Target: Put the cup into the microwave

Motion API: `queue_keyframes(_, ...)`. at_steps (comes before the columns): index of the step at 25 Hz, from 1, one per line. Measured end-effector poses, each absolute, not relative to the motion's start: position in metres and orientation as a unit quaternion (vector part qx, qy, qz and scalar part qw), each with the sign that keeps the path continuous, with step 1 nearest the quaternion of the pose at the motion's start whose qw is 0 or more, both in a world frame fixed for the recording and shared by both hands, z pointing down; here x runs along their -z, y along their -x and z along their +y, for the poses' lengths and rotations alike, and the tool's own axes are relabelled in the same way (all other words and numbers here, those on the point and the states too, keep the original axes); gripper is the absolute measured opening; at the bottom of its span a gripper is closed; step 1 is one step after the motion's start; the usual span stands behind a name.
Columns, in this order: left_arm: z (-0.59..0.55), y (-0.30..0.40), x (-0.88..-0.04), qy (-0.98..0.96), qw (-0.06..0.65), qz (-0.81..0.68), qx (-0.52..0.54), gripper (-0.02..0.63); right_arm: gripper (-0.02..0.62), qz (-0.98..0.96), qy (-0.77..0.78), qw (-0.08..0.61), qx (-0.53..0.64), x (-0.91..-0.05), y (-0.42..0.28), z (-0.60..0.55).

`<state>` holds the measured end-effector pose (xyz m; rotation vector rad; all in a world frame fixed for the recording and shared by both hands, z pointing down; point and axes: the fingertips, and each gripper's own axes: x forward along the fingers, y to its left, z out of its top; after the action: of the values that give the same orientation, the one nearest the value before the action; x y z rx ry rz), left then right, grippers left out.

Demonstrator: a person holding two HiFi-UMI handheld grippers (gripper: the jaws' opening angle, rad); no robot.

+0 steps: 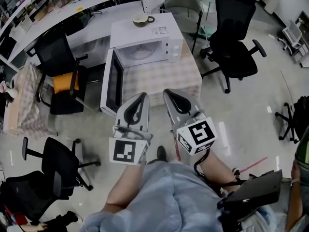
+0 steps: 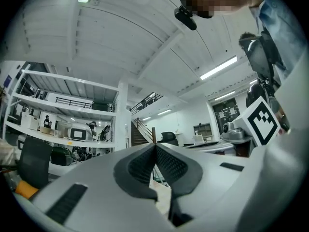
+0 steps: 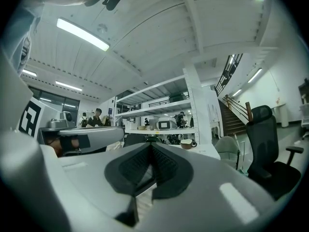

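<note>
Two tools, both empty | left gripper (image 1: pixel 143 100) and right gripper (image 1: pixel 170 96) pressed together | cup (image 1: pixel 143 19) sits atop microwave (image 1: pixel 159 37), not inside | I'd part one gripper's jaws early, take the cup's rim level | mind open door (image 1: pixel 112 83) edge left, chair (image 1: pixel 234 47) right; best room straight over table (image 1: pixel 159 79).

Left tongs (image 1: pixel 143 97) and right tongs (image 1: pixel 167 93) side by side, both closed, empty

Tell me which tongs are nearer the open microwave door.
Left. The left tongs are just right of the door in the head view; the right tongs are farther right, beyond them.
</note>
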<state>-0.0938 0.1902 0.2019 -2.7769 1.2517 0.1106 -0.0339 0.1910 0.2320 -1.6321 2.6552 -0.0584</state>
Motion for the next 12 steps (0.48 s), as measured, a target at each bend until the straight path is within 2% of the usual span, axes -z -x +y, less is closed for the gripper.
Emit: queue_keyframes(12,0.127,0.099,-0.209,0.925,0.028,0.376,-0.053,0.005,0.002,0.837,0.547,-0.007,0.006,-0.229,0.044,0.129)
